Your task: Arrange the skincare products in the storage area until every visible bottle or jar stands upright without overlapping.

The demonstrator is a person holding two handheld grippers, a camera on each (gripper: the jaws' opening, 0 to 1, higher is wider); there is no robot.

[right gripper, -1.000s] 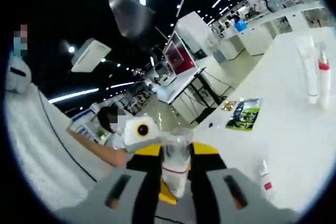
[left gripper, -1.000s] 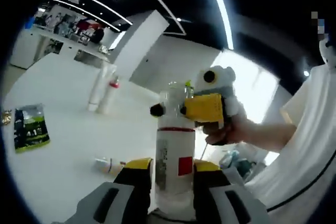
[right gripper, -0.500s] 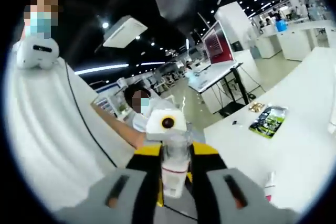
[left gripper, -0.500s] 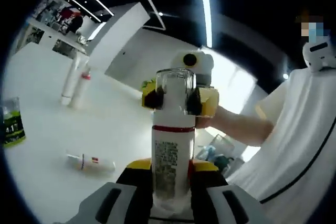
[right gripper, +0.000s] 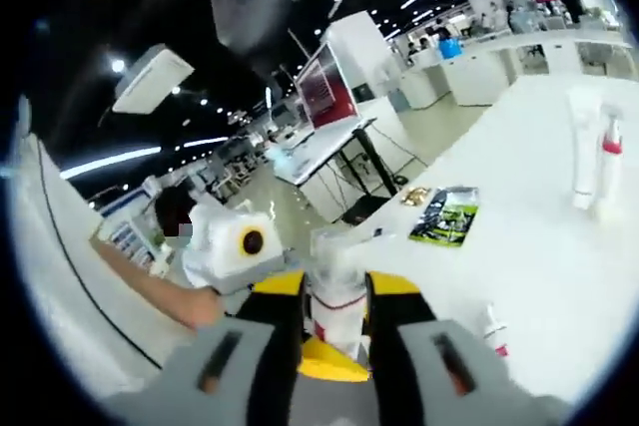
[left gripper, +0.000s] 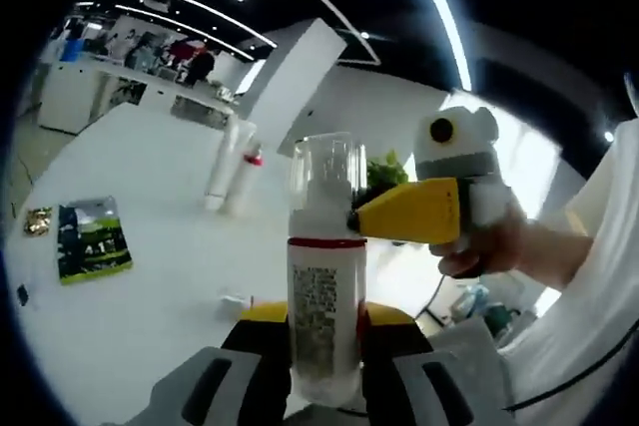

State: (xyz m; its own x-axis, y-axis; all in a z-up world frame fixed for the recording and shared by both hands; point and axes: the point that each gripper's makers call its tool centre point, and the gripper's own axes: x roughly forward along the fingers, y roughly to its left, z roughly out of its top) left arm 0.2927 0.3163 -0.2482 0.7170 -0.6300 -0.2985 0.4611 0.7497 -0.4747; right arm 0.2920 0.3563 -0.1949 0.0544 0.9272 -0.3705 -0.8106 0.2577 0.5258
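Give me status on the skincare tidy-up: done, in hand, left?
Done: two tubes stand upright at the table's far side. In hand: the left gripper and right gripper both clamp the clear-capped white bottle, off the table. Left: set it down upright, and stand the small tube lying flat.

Wide bare white table point(left gripper: 150, 246) ahead-left; obstacles: green packet point(left gripper: 92, 240), two upright tubes point(left gripper: 232, 169), small tube lying flat point(right gripper: 493, 330) near gripped bottle point(left gripper: 324, 276).

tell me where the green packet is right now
The green packet lies flat on the white table, at the left of the left gripper view, well apart from the two upright tubes; the right gripper view has it mid-table.
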